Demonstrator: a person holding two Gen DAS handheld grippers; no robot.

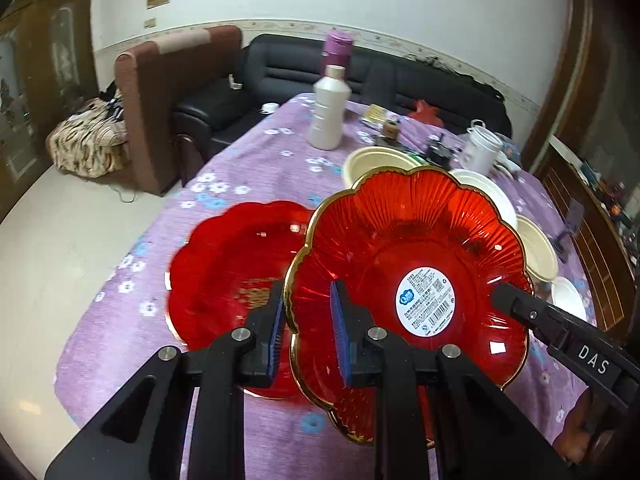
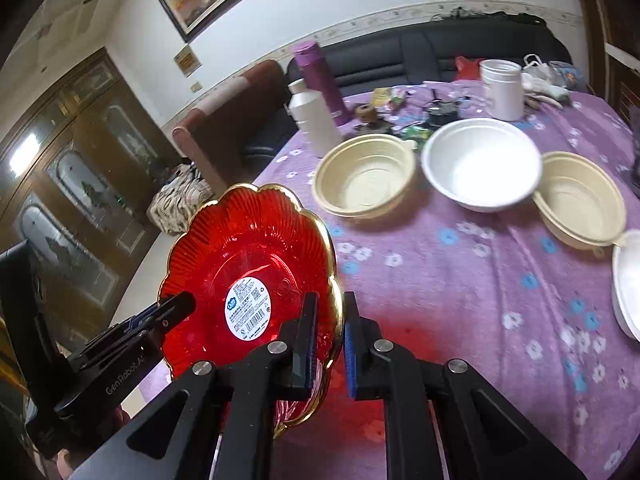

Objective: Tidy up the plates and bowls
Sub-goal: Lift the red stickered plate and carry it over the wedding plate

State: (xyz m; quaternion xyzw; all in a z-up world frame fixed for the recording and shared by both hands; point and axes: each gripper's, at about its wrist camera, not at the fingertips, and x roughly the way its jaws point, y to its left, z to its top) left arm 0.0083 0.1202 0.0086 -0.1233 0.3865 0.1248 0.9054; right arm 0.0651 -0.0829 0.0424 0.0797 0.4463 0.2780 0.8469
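Note:
A red flower-shaped plate with a gold rim and a white label (image 1: 412, 276) (image 2: 248, 276) is held tilted above the table. My left gripper (image 1: 308, 328) is shut on its left rim. My right gripper (image 2: 330, 340) is shut on its right rim; its finger also shows in the left wrist view (image 1: 516, 308). A second red plate (image 1: 228, 268) lies flat on the purple cloth below and left of the held one. Two cream bowls (image 2: 366, 178) (image 2: 580, 196) and a white bowl (image 2: 480, 164) sit farther back. Another white dish (image 2: 628, 284) is at the right edge.
A white bottle (image 1: 328, 112), a purple flask (image 2: 318, 76), a white jar (image 2: 502, 88) and small clutter stand at the table's far end. A black sofa (image 1: 304, 68) and a brown chair (image 1: 168, 92) lie beyond. The table edge drops off at the left.

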